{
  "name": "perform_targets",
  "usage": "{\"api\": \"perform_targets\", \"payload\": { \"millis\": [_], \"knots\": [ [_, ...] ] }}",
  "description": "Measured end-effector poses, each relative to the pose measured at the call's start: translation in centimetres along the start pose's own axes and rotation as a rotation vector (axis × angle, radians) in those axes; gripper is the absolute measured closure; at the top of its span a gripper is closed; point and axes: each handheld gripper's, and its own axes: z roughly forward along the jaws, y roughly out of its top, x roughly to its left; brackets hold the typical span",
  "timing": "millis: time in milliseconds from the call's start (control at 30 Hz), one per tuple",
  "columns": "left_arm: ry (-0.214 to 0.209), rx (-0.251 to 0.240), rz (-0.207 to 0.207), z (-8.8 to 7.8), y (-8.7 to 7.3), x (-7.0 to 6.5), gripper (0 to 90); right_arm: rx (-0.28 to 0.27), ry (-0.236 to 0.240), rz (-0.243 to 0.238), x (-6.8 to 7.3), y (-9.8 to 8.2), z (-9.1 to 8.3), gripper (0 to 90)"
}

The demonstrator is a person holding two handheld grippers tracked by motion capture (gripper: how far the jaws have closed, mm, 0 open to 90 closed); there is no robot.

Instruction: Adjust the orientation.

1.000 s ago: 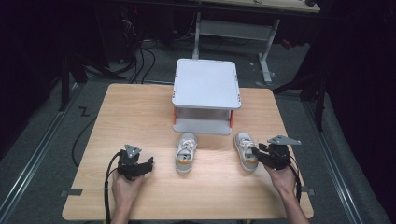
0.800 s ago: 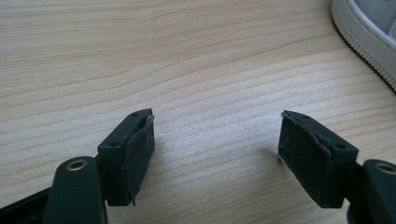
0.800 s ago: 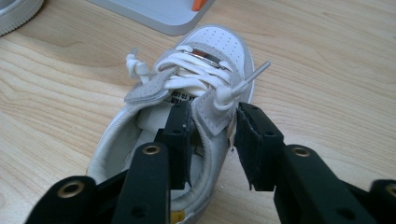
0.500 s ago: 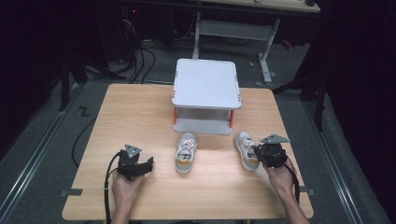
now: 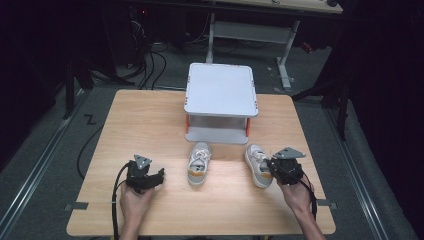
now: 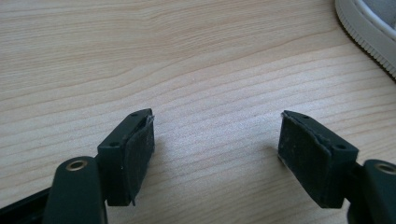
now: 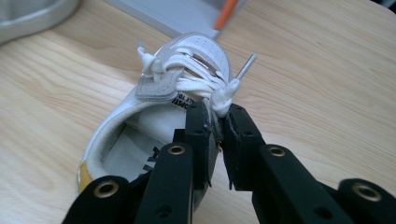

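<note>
Two small white sneakers with orange heels lie on the wooden table (image 5: 150,120). The left shoe (image 5: 199,164) lies at the middle, toe toward the shelf. My right gripper (image 5: 272,169) is at the right shoe (image 5: 257,165). In the right gripper view this gripper (image 7: 219,114) is shut on the shoe (image 7: 154,93), gripping its side wall beside the laces; its jaws have just been closing there. My left gripper (image 5: 159,176) rests at the front left of the table, open, with bare wood between its pads (image 6: 217,121). The left shoe's sole (image 6: 364,23) shows at the top right corner.
A white two-level shelf with orange posts (image 5: 220,90) stands at the back middle of the table, just behind the shoes. Black cables trail from both grippers toward the table's front edge. Dark floor with cables and desk legs surrounds the table.
My right gripper has moved a little left onto the right shoe and has closed on its side. The left gripper and the left shoe have stayed where they were.
</note>
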Motion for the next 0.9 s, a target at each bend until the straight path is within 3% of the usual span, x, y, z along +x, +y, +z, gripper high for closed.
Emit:
{"api": "perform_targets", "payload": {
  "millis": [33, 233, 367, 633, 900],
  "knots": [
    [-0.001, 0.0, -0.001, 0.0, 0.0, 0.0, 27.3, -0.007, 0.01, -0.018, 0.9, 0.3, -0.2, 81.1],
    [0.001, -0.001, 0.001, 0.0, 0.0, 0.0, 27.3, -0.022, 0.036, -0.06, 3.1, 1.6, -0.2, 81.2],
    [0.001, 0.0, -0.002, 0.0, 0.0, 0.0, 27.3, -0.023, 0.049, -0.09, 5.0, 2.8, 0.5, 81.1],
    [0.001, 0.0, -0.003, 0.0, 0.0, 0.0, 27.3, 0.0, 0.063, -0.096, 7.0, 4.3, 2.5, 81.1],
    [0.002, 0.002, 0.003, 0.0, 0.0, 0.0, 27.3, 0.002, 0.061, -0.092, 8.0, 4.9, 3.5, 81.0]
  ]
}}
